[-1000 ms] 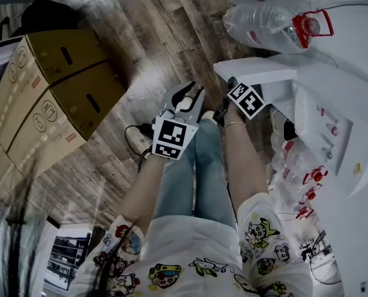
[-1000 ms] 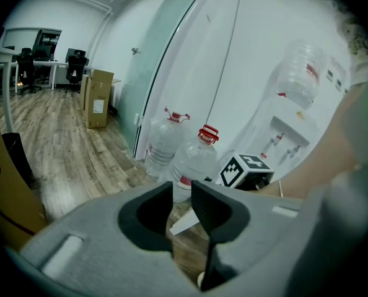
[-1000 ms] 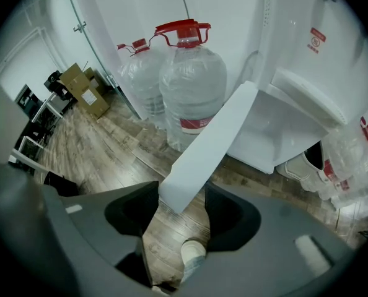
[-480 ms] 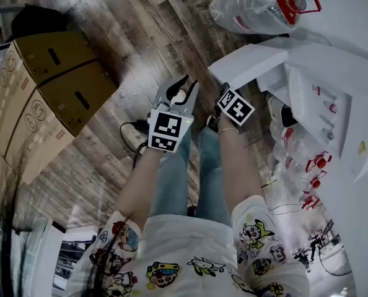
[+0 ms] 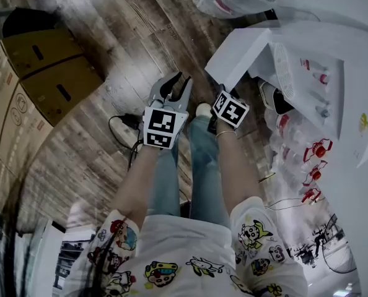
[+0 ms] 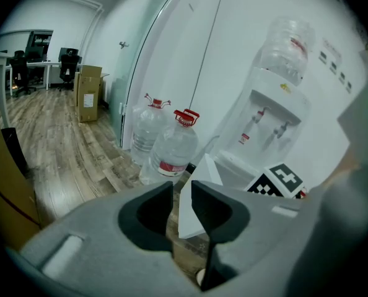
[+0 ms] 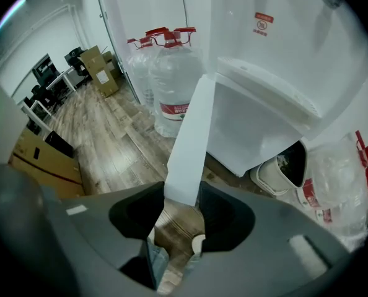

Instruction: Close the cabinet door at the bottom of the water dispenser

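On the right gripper (image 7: 181, 193) the fingers are closed onto the free edge of the door (image 7: 187, 135). The white slab fills the gap between them, and both pads appear to be pressed against its faces. These fingers have just been closing. On the left gripper (image 6: 181, 193) the fingers are parted by a narrow gap and nothing is held. The door is only glimpsed through that gap, farther off and untouched. In the head view the two grippers are shown side by side above the person's legs (image 5: 199, 166), with the left one kept clear of the door, which lies to its right. There the door is seen swung wide out from the bottom of the dispenser (image 5: 308, 48), over the wooden floor (image 5: 109, 23). A black cable (image 5: 123, 124) on the floor is shown by that view alone, and cardboard boxes (image 5: 41, 67) are seen at the far left. The dispenser's taps (image 6: 267, 125) and the upturned bottle (image 6: 286, 42) on its top are given only by the left gripper view. A white bin (image 7: 282, 166) at the dispenser's foot is shown most clearly by the right gripper view, and full bottles (image 7: 171, 79) are seen standing on the floor behind the door.
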The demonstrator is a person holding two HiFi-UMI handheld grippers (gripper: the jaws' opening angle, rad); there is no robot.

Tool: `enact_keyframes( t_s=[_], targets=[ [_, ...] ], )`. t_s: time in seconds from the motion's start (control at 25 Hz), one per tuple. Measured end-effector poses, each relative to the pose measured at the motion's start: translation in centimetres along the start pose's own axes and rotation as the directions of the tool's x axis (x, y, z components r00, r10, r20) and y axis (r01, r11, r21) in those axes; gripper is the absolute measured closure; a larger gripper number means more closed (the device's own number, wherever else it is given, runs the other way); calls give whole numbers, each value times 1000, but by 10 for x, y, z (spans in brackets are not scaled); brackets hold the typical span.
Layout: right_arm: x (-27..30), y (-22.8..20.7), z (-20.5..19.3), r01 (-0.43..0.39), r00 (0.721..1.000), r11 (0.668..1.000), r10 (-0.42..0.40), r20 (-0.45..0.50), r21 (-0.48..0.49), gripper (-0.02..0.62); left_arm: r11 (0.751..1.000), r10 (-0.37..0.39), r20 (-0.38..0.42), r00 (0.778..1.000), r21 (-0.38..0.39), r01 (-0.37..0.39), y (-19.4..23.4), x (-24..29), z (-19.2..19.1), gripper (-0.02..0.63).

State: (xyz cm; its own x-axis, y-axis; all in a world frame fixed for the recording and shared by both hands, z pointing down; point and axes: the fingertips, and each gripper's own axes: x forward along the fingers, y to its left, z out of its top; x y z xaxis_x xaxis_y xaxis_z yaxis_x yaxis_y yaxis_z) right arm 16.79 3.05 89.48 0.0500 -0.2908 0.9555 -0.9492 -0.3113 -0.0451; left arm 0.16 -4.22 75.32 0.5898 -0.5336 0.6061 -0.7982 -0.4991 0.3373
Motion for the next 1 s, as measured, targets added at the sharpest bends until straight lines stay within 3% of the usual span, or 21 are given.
enact_keyframes(
  t_s=[0.56, 1.0],
  targets=[
    [-9, -129, -3, 7, 998, 979, 7, 70, -203, 420, 999, 23, 41, 999, -44, -22, -110, 30, -41, 519],
    [-5, -185, 14, 34, 993, 957, 0, 119, -287, 410, 994, 60, 76, 995, -94, -52, -145, 37, -57, 518]
  ],
)
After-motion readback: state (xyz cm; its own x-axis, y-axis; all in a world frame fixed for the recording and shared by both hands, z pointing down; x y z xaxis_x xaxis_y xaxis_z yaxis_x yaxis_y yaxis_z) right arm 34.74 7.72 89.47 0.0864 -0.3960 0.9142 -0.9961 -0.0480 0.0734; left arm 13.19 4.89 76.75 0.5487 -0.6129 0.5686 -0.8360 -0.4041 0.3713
